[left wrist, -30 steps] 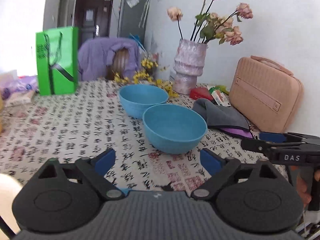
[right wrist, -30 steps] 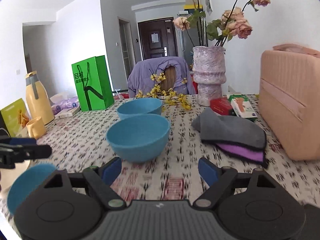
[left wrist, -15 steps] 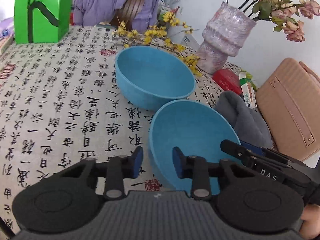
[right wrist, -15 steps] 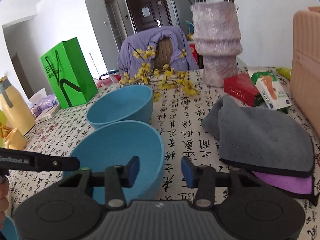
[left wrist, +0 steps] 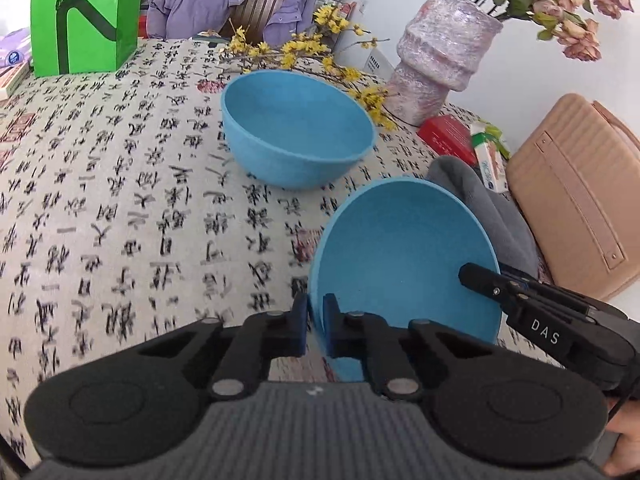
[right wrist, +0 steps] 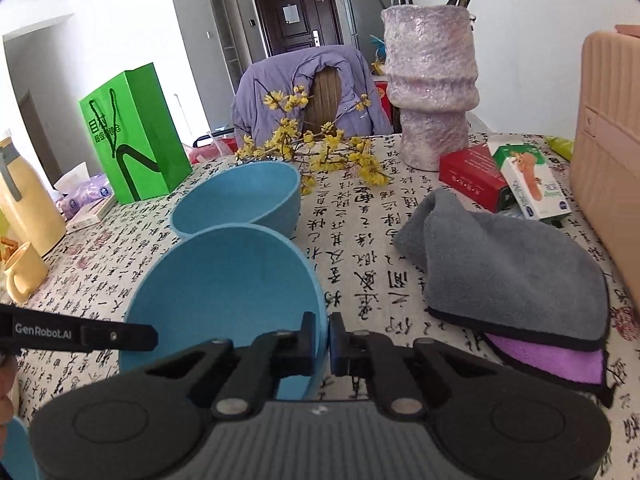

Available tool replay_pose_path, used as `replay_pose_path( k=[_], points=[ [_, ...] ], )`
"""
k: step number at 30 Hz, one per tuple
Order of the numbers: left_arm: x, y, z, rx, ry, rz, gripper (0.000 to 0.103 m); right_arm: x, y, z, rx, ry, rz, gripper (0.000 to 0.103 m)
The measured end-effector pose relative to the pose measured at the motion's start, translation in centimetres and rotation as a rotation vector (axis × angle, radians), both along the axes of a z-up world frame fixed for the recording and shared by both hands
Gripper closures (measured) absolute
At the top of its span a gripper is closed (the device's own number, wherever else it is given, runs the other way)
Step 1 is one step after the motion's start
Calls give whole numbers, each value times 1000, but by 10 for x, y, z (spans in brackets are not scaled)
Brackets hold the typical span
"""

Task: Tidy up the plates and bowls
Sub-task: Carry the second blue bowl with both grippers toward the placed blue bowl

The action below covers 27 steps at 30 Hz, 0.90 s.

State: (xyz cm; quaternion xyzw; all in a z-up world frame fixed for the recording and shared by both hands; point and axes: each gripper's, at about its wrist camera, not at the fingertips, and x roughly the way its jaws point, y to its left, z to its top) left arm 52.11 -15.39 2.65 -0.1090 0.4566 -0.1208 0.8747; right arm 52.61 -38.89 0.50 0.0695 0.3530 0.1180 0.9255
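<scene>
Pinching opposite rims of the near bowl (left wrist: 404,256), left claw (left wrist: 316,326) and right claw (right wrist: 323,338) clenched; far bowl (left wrist: 298,128) sits just beyond, upper centre.

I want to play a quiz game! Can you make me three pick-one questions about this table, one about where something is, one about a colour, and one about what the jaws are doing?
1. Where is the grey cloth?
A) inside a bowl
B) on the table
C) on the chair

2. What colour is the paper bag?
A) green
B) red
C) black

3. What is the left gripper doing?
A) wide open
B) pinching the near bowl rim
C) holding the vase

Answers: 1 B, it lies flat on the tablecloth. 2 A, bright green. 3 B, its jaws have just been closing and now clamp the rim.
</scene>
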Motion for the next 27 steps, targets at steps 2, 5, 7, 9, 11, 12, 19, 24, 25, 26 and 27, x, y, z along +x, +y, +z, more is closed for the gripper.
replay_pose_path(
  k=[2,5,7,9,11,12,19,24,25,26,27],
  points=[
    [-19,-5,2,9,-6,-3,95,-14,-6,2,3,5,-2,97],
    [-54,-14,9,25,-32,-12,95,-46,-13,5,-1,0,-6,97],
    [-76,-18,13,28,-49,-17,95,-70,-17,6,-7,-4,-12,97],
    [-99,-19,15,11,-61,-20,95,-95,-21,7,-6,-10,-14,97],
    [-123,-20,15,-9,-62,-32,95,-120,-27,7,7,-10,-12,97],
    [-133,-20,14,-16,-64,-35,95,-132,-30,7,11,-6,-12,97],
    [-197,-20,3,-41,-68,-36,95,-202,-34,6,3,-1,-22,97],
    [-216,-13,-1,-54,-64,-31,95,-230,-31,5,-6,-4,-17,97],
    [-218,-11,-2,-53,-65,-30,95,-233,-29,4,-8,-5,-15,97],
    [-219,-10,-1,-52,-67,-28,95,-235,-28,4,-7,-4,-15,97],
    [-220,-10,-1,-53,-68,-25,95,-236,-27,4,-8,-4,-15,97]
  ],
)
